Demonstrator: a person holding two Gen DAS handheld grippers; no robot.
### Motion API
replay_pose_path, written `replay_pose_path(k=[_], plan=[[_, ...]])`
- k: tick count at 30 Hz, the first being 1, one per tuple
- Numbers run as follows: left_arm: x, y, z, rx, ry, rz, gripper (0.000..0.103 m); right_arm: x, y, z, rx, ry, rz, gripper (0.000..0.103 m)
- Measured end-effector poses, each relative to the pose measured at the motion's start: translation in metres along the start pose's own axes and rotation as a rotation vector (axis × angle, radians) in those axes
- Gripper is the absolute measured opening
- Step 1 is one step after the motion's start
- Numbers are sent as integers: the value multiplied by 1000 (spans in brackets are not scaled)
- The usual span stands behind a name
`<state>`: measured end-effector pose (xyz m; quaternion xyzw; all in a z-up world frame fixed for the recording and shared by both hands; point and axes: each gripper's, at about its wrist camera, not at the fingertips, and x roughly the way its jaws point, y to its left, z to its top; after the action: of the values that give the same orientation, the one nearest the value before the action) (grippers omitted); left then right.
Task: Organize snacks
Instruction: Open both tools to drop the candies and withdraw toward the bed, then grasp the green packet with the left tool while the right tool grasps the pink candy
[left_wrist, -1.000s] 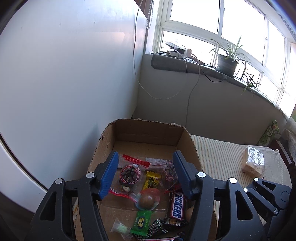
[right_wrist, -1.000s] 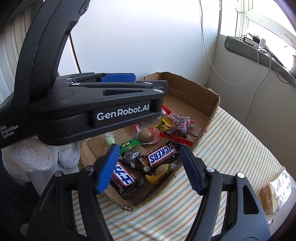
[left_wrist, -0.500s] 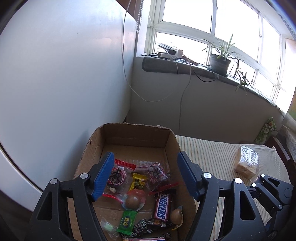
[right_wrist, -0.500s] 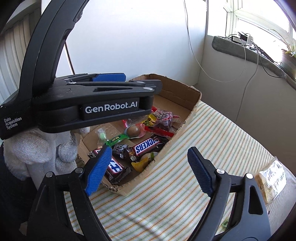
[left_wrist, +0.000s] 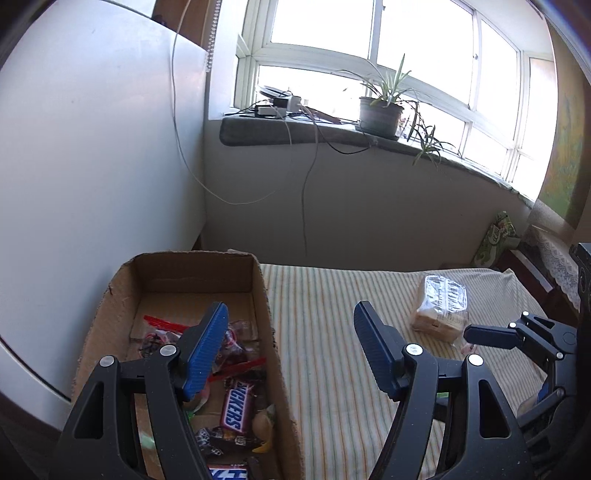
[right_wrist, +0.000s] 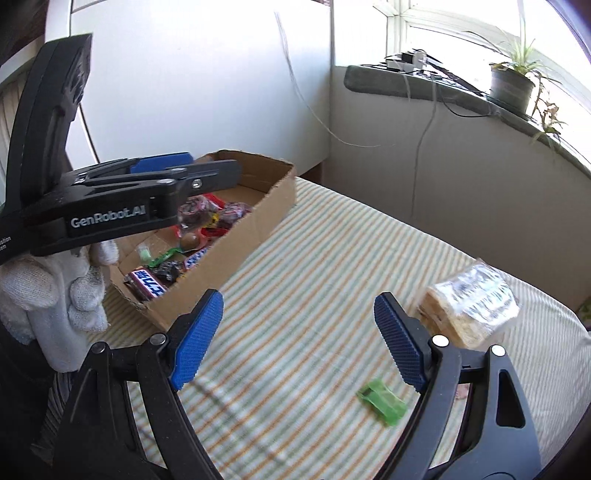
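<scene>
Both your grippers have swung right, off the cardboard box (right_wrist: 266, 206) and out over the striped cloth (right_wrist: 314, 295). The left gripper (left_wrist: 290, 354) and right gripper (right_wrist: 299, 343) stand wider than a second ago, nothing between the jaws of either. The snacks already boxed, Snickers bars (left_wrist: 234, 406) among them, lie at the left. Still loose on the cloth: a green sweet (right_wrist: 382, 400) near your right gripper, and a wrapped sandwich (right_wrist: 469, 306) further right. Judgement: the last drop is finished; collection of the loose items is next.
</scene>
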<state>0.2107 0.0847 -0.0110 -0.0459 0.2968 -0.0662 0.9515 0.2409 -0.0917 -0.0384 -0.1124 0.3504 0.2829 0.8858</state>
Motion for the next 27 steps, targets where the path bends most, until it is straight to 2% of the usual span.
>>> replay_pose_path(k=[6, 13, 20, 27], plan=[[14, -32, -9, 44, 64, -96, 70, -16, -62, -26, 93, 40, -116, 86], [29, -82, -27, 118, 157, -215, 63, -20, -115, -58, 181, 90, -206, 86], [44, -129, -56, 212, 272, -311, 62, -16, -141, -77, 208, 128, -220, 86], [53, -150, -72, 267, 327, -327, 62, -1, -144, -75, 180, 145, -196, 86]])
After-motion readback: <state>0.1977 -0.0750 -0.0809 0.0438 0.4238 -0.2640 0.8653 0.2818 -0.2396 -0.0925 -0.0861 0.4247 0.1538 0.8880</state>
